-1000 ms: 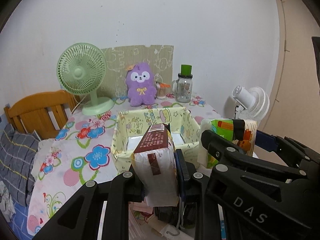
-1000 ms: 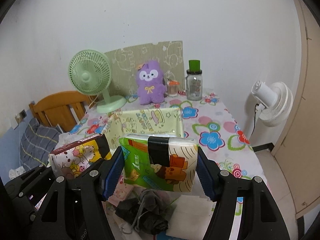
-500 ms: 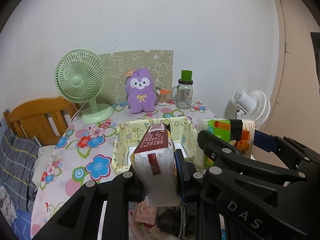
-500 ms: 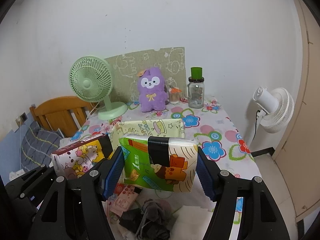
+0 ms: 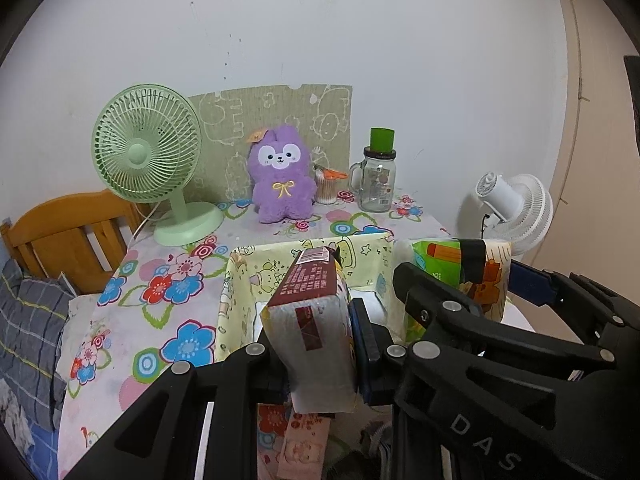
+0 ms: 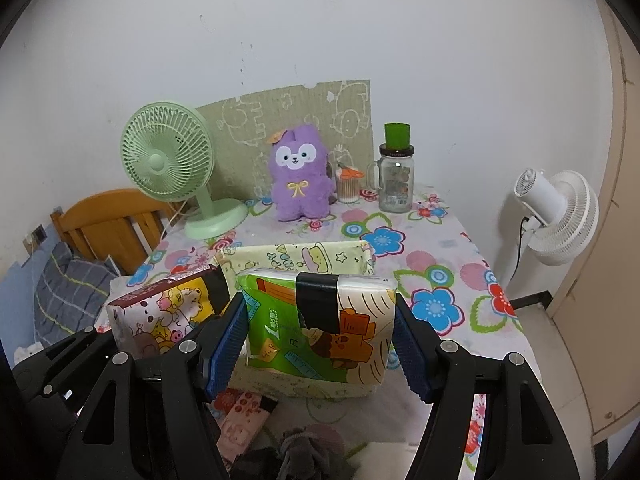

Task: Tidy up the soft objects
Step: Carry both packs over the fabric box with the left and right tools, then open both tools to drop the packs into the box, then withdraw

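Note:
My left gripper (image 5: 316, 344) is shut on a brown-and-white tissue pack (image 5: 316, 320), held end-on above the near edge of the yellow fabric basket (image 5: 240, 280). My right gripper (image 6: 320, 340) is shut on a green tissue pack (image 6: 320, 320) with a black tape band, held just in front of the same basket (image 6: 304, 256). The brown pack shows in the right wrist view (image 6: 164, 312) to the left of the green one. The green pack shows in the left wrist view (image 5: 460, 272) at the right. A purple plush toy (image 5: 280, 176) sits at the table's back.
A green fan (image 5: 148, 156) stands back left, a glass jar with green lid (image 5: 378, 176) and a cotton swab cup (image 5: 326, 188) back right. A white fan (image 6: 556, 216) stands off the table's right. A wooden chair (image 5: 60, 232) is at left. Small packets and dark cloth (image 6: 296, 452) lie below the grippers.
Both grippers have risen and drawn back a little with their packs. The basket and table now sit lower and farther in both views.

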The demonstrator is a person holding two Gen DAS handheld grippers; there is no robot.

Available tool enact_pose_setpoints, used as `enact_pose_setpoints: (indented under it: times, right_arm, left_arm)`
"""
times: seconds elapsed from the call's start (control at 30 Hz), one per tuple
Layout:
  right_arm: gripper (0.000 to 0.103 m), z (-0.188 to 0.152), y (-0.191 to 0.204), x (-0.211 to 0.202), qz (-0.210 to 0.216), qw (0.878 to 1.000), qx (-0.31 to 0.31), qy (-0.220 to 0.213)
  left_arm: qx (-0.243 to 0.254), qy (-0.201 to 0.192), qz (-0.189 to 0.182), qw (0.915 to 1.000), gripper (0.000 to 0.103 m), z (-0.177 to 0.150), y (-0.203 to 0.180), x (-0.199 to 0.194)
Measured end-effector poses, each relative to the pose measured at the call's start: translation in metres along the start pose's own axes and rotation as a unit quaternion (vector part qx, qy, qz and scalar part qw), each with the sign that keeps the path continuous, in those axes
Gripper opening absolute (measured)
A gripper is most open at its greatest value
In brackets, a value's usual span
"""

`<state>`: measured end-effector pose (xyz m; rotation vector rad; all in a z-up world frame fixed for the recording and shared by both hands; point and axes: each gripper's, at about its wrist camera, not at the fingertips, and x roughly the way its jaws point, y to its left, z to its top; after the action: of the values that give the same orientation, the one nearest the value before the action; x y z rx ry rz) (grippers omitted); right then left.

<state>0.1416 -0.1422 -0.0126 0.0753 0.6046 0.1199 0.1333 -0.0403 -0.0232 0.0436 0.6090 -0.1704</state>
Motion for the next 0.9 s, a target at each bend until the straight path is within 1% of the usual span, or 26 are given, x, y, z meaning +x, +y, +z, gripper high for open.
enact_pose_setpoints:
  times: [0.4, 0.77, 0.83, 0.9]
  right_arm:
    - [0.071, 0.011, 0.001, 0.049, -0.002, 1.0, 0.0, 0.019]
    - [0.071, 0.023, -0.001, 0.089, 0.007, 0.999, 0.007, 0.034]
    - [0.071, 0.024, -0.001, 0.095, 0.012, 0.999, 0.005, 0.038]
    - [0.071, 0.025, 0.0, 0.1, 0.011, 0.999, 0.006, 0.042]
  left_arm:
    - [0.0, 0.02, 0.004, 0.9998, 0.023, 0.01, 0.013, 0.046]
    - [-0.017, 0.038, 0.001, 0.9991, 0.025, 0.022, 0.024, 0.084]
    - [-0.019, 0.044, 0.009, 0.9988, 0.034, 0.022, 0.024, 0.09]
    - [-0.022, 0.052, 0.014, 0.9983, 0.038, 0.022, 0.026, 0.094]
